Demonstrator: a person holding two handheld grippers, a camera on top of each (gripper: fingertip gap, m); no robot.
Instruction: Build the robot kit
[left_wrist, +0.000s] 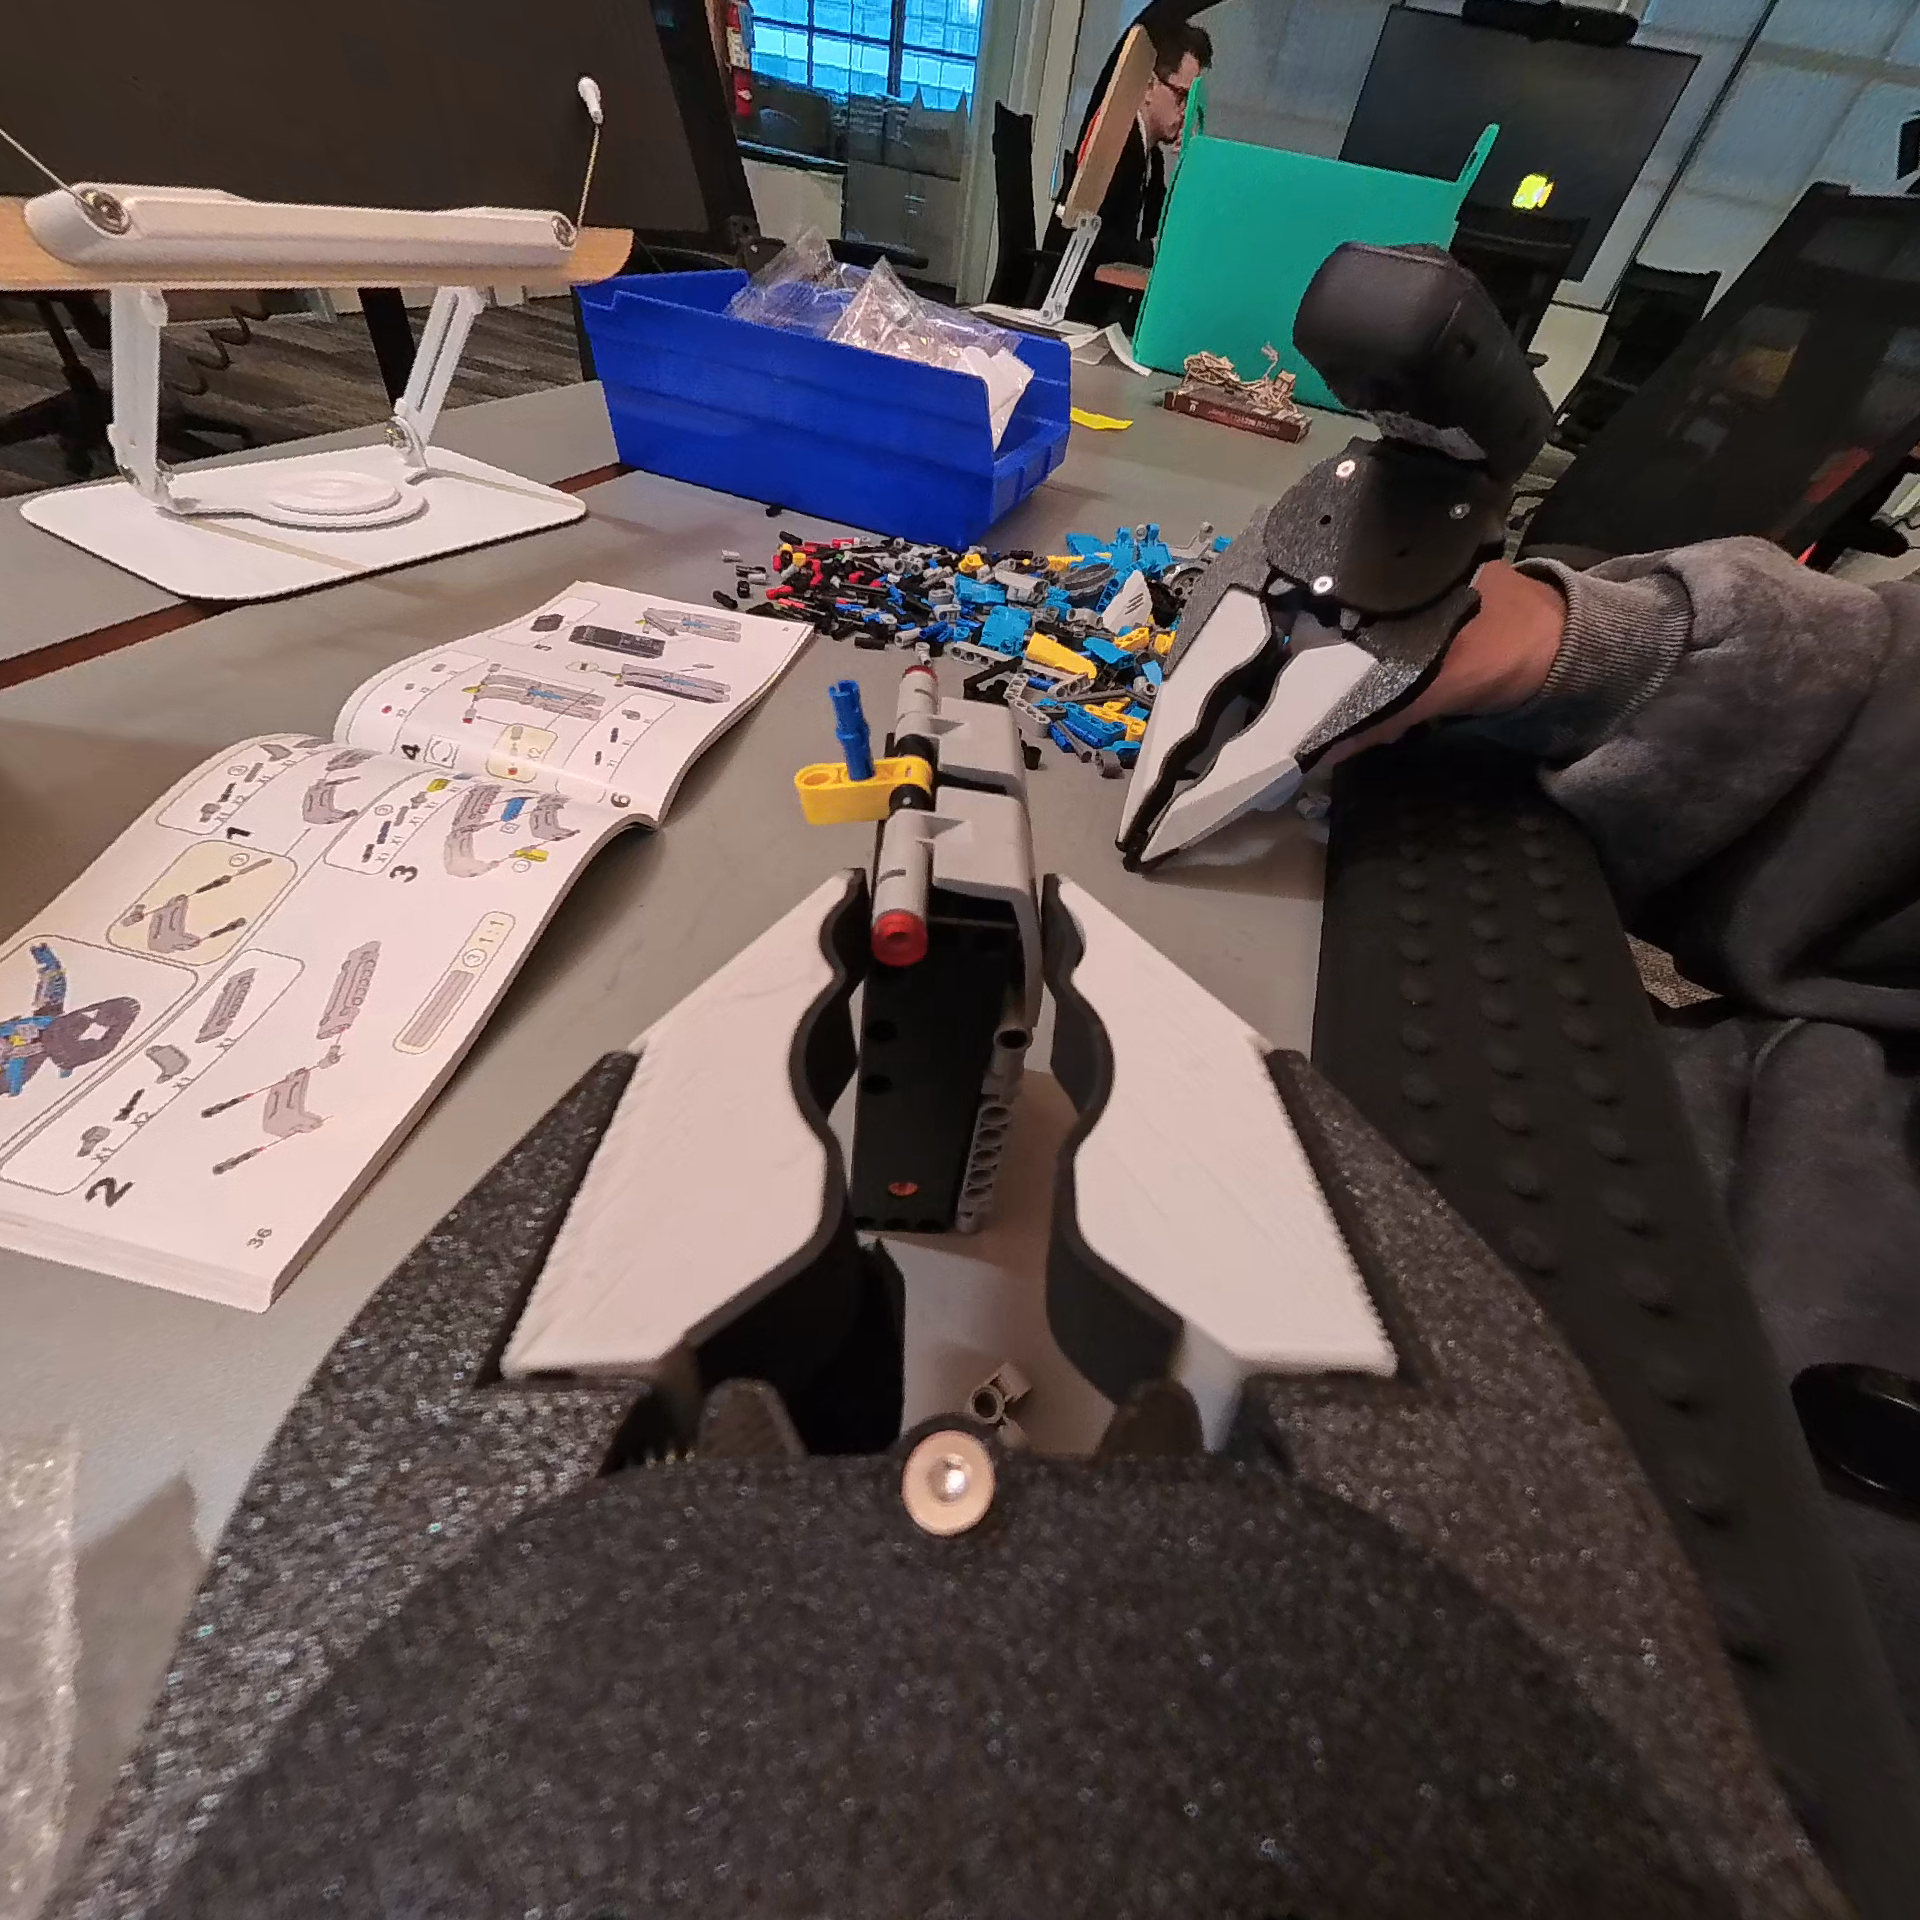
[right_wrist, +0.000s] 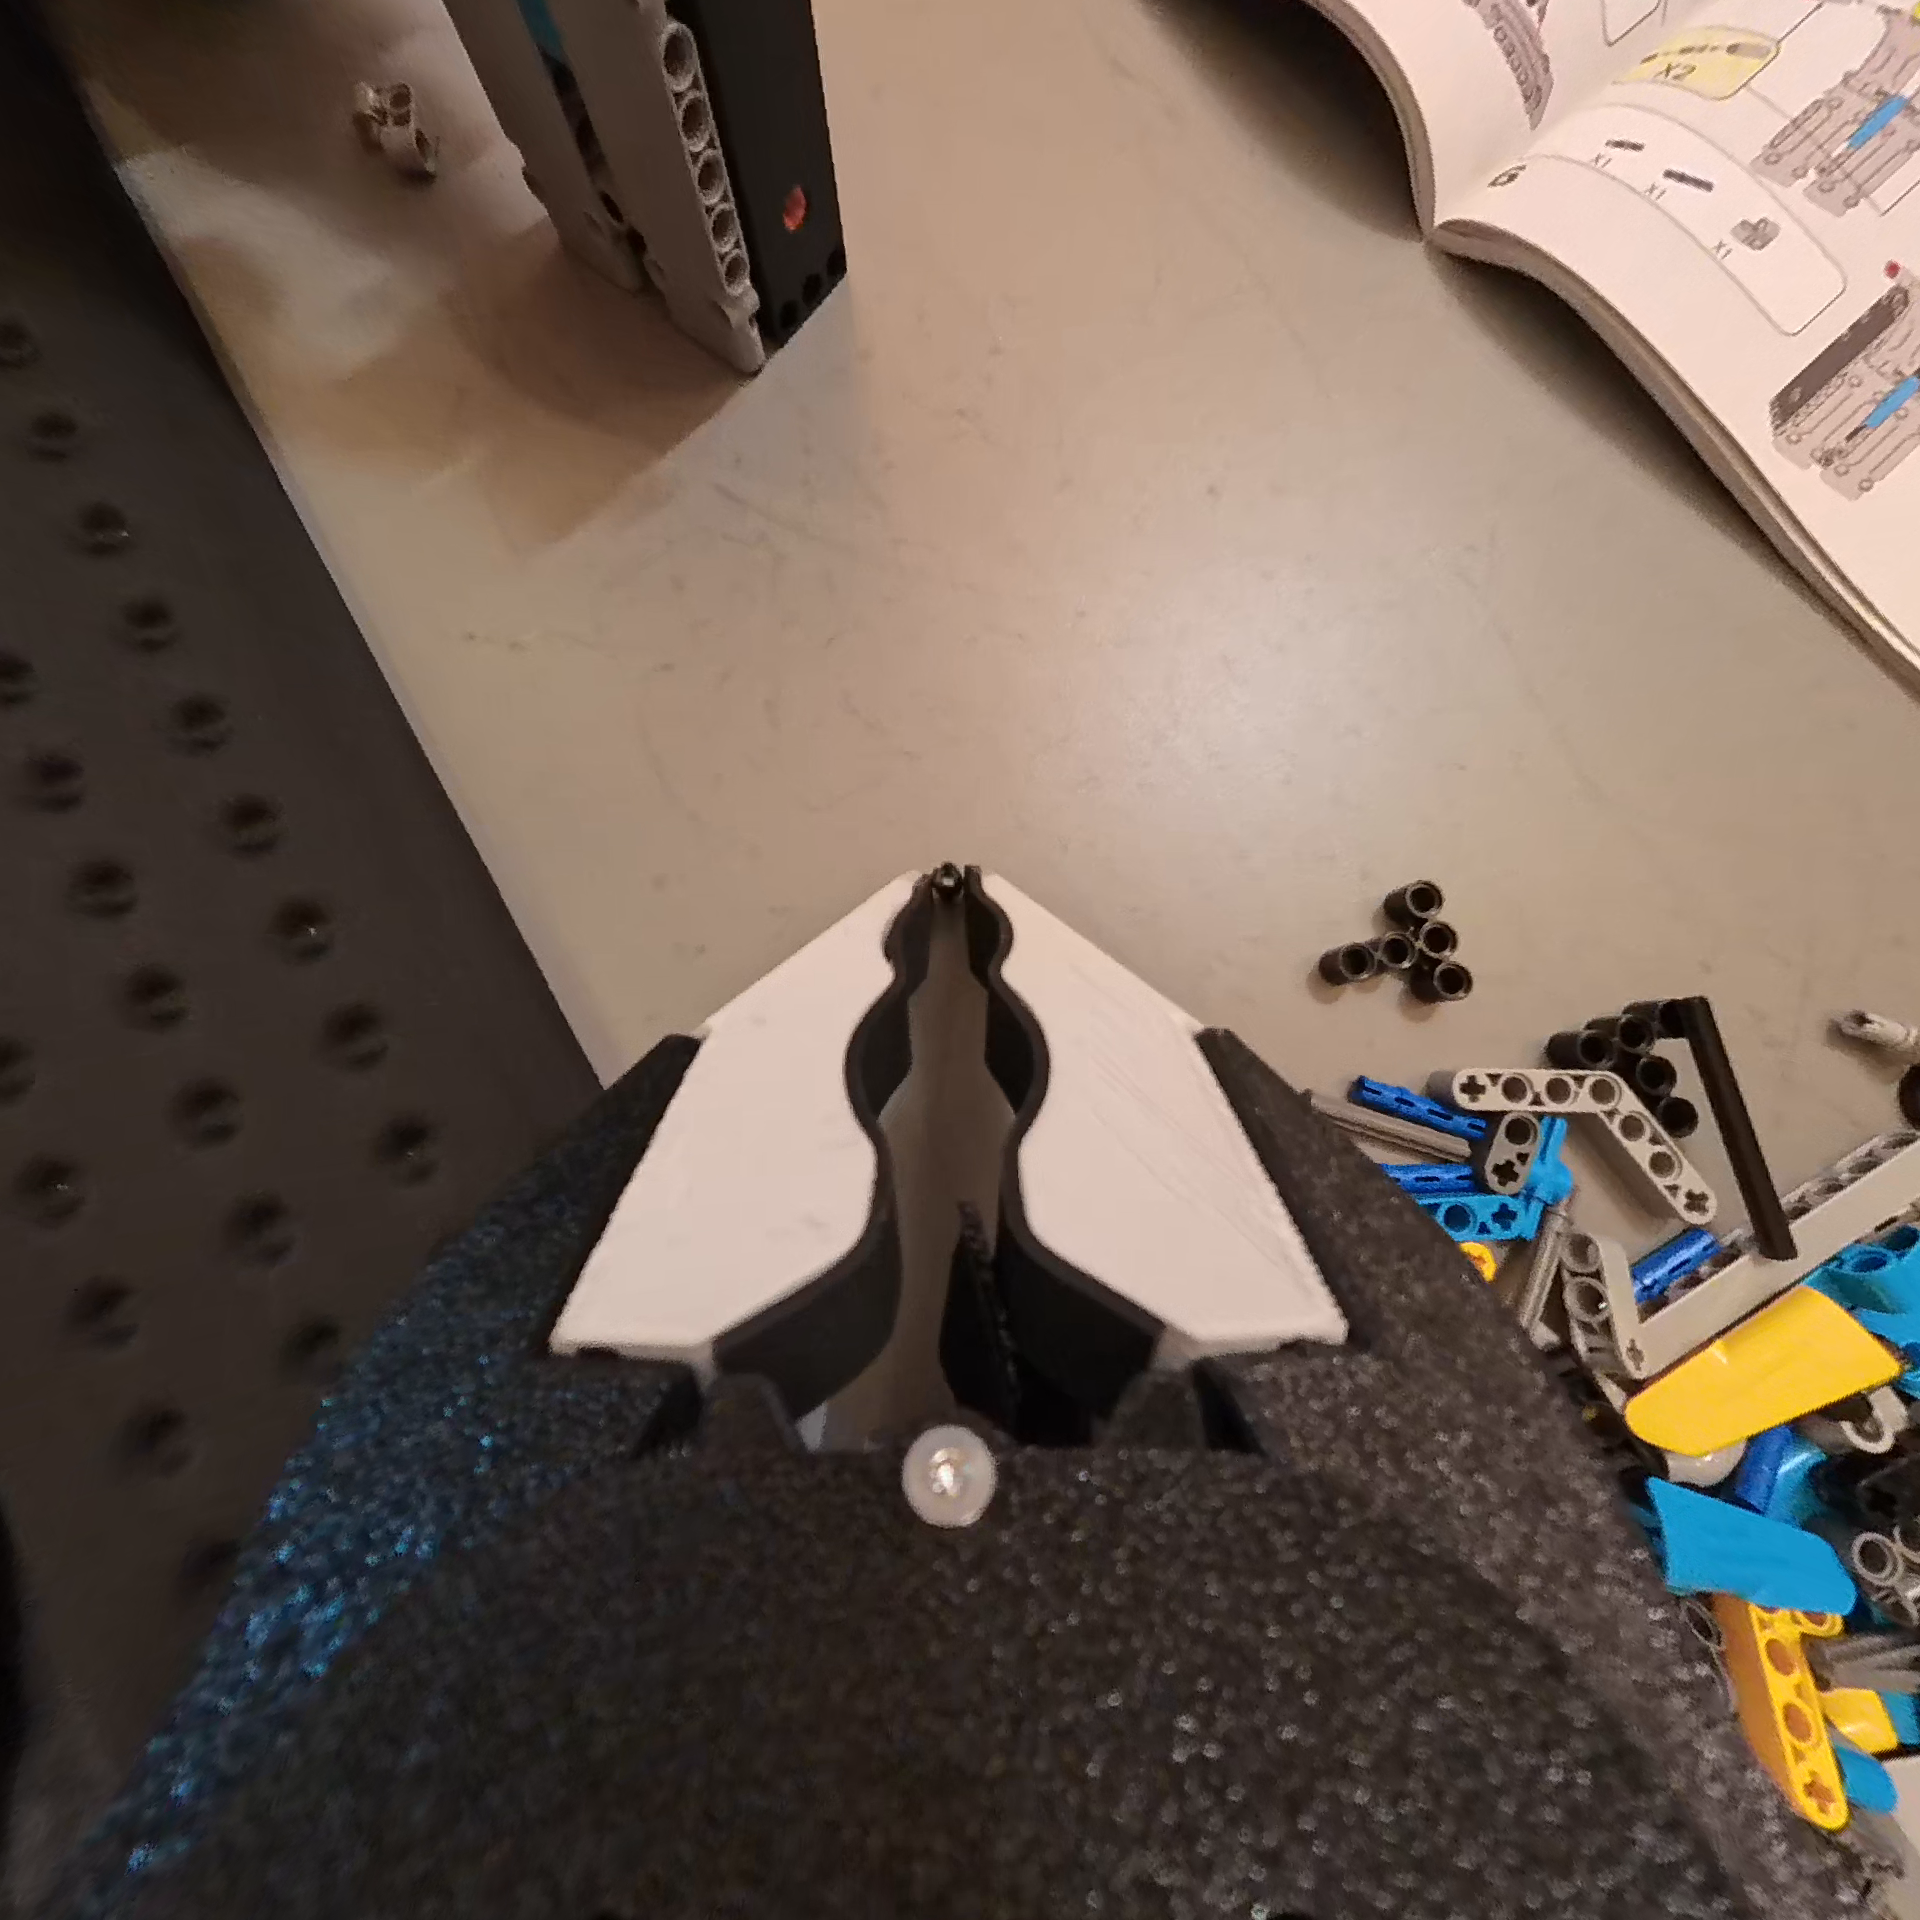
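My left gripper is shut on a grey and black brick assembly and holds it upright on the grey table. A grey axle with a red end, a yellow beam and a blue pin sit on its left side. The assembly also shows at the top left of the right wrist view. My right gripper is shut on a tiny black pin just above the table. In the left wrist view the right gripper points down beside the pile, right of the assembly.
An open instruction booklet lies on the left. A pile of loose pieces, a blue bin and a white stand stand farther back. A black studded mat borders the table. A person sits far behind. The gap from one gripper's tips to the other's is roughly 20 cm.
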